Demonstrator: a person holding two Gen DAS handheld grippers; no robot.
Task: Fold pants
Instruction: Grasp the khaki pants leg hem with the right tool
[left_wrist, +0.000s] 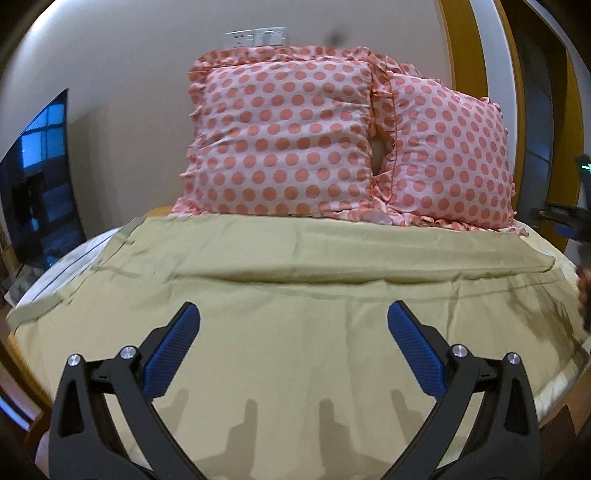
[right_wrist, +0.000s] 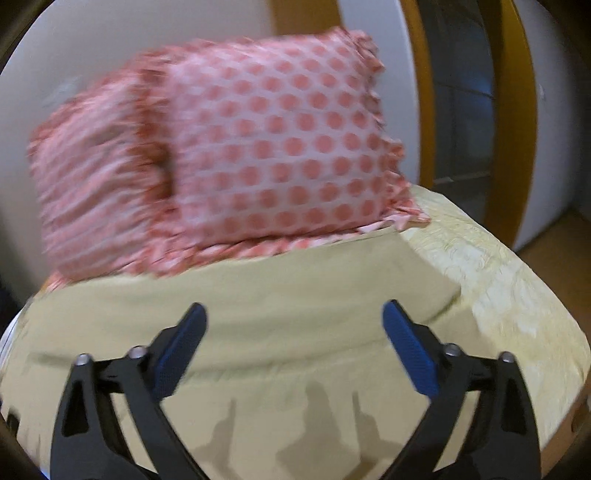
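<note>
The khaki pants (left_wrist: 295, 295) lie spread flat across the bed (right_wrist: 517, 288). The left gripper (left_wrist: 293, 319) and the right gripper (right_wrist: 294, 319) hang above the cloth, both spread wide, grasping nothing. Behind the pants, 2 polka-dot pillows (left_wrist: 288, 144) lean against the wall (left_wrist: 129, 55).

Two polka-dot pillows (left_wrist: 280, 147) (frilled edges), one olive pants (left_wrist: 295, 332), one wall socket (left_wrist: 256, 37)

Both tongs (left_wrist: 293, 314) (right_wrist: 294, 314) apparently agape, empty
</note>
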